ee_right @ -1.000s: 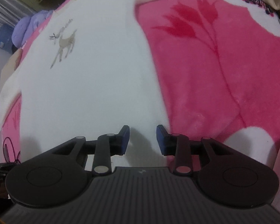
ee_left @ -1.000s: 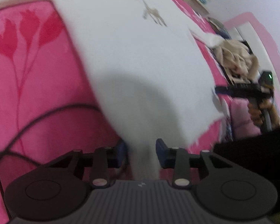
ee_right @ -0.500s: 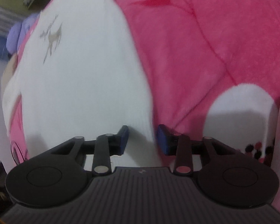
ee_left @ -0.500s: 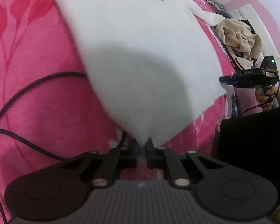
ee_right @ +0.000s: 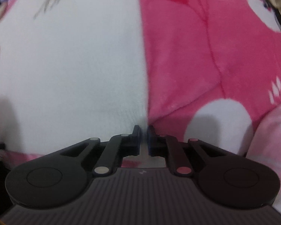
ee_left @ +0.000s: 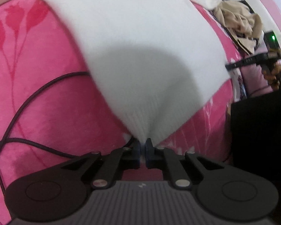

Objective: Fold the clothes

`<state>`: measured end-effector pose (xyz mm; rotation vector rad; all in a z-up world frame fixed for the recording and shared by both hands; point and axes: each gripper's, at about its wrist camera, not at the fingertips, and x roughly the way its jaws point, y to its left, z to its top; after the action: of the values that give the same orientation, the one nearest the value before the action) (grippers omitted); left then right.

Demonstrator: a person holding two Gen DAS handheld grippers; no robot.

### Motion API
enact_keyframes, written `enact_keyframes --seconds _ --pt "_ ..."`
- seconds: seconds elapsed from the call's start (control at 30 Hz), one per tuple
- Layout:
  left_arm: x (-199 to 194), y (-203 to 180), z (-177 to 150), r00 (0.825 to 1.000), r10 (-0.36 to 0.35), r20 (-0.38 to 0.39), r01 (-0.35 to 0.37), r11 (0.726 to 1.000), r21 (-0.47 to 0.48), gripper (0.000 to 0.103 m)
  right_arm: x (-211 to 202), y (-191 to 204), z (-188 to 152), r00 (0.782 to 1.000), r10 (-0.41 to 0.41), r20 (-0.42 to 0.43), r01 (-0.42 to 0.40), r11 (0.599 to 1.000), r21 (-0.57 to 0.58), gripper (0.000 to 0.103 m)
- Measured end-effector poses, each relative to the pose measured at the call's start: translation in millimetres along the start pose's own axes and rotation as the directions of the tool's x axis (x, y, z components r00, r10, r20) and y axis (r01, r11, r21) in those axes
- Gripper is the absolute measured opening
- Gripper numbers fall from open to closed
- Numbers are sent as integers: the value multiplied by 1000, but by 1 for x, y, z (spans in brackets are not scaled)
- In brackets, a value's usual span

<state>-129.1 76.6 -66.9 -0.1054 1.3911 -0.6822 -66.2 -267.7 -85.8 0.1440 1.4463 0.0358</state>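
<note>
A white knit sweater (ee_left: pixel 140 43) with a small deer print lies spread on a pink floral blanket (ee_left: pixel 37 93). My left gripper (ee_left: pixel 143 146) is shut on the ribbed hem at one bottom corner, which rises in a peak to the jaws. In the right wrist view the same sweater (ee_right: pixel 69 60) fills the left half. My right gripper (ee_right: pixel 144 133) is shut on the hem at the other bottom corner, at the sweater's right edge. The right gripper also shows in the left wrist view (ee_left: pixel 252 61) at the far right.
A black cable (ee_left: pixel 28 97) loops over the blanket left of the sweater. A crumpled beige garment (ee_left: pixel 238 20) lies at the far right edge of the bed. A dark object (ee_left: pixel 262 131) stands at the right. The pink blanket (ee_right: pixel 215 46) lies to the sweater's right.
Both grippers have closed: the left one shut on the hem about half a second ago and lifts it a little, and the right one has just shut on the other corner.
</note>
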Motion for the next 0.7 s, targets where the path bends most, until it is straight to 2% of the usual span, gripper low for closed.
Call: enact_keyframes --seconds 0.03,0.07,0.1,0.13,0.17,0.23,0.3,0.37,0.4,0.47,0.53,0.6,0.7 --pt "-3 -1 0 1000 6 -16 -5 1000 15 18 -2 3 0 1000 -9 4 9 1000 -14 11" --pt "-10 -2 0 1000 23 -15 -22 999 34 24 -8 3 0 1000 -24 9 24 999 -27 24" --pt "-20 -3 -1 999 49 -1 -49 997 57 29 -15 3 1 999 -47 16 47 998 -37 42" --pt "-30 -6 0 996 82 22 -83 993 80 43 -24 3 2 997 -71 33 73 996 -45 44" --pt "-41 -8 2 992 112 55 -118 988 99 46 -34 3 3 994 -96 59 99 994 -50 44" --pt "-62 -11 12 979 151 140 -168 978 121 46 -55 8 8 985 -100 140 111 991 -77 44" --pt "-71 -15 26 963 154 223 -184 976 120 46 -64 26 13 977 -32 211 61 989 -135 44" --pt "-64 -23 41 954 105 280 -146 981 130 45 -64 48 16 966 55 253 0 977 -214 43" --pt "-54 -31 49 954 81 289 -128 981 146 44 -59 63 18 962 105 252 -34 962 -271 43" --pt "-27 -48 55 960 47 277 -107 973 206 41 -45 92 16 960 148 236 -48 922 -384 42" --pt "3 -58 49 973 65 220 -126 953 276 36 -30 107 9 965 162 206 -47 879 -474 40" --pt "19 -63 33 976 109 187 -168 926 338 32 -13 116 -2 973 157 167 -40 833 -552 31" --pt "14 -68 9 972 129 197 -201 890 409 33 4 110 -30 986 104 131 0 785 -620 28"
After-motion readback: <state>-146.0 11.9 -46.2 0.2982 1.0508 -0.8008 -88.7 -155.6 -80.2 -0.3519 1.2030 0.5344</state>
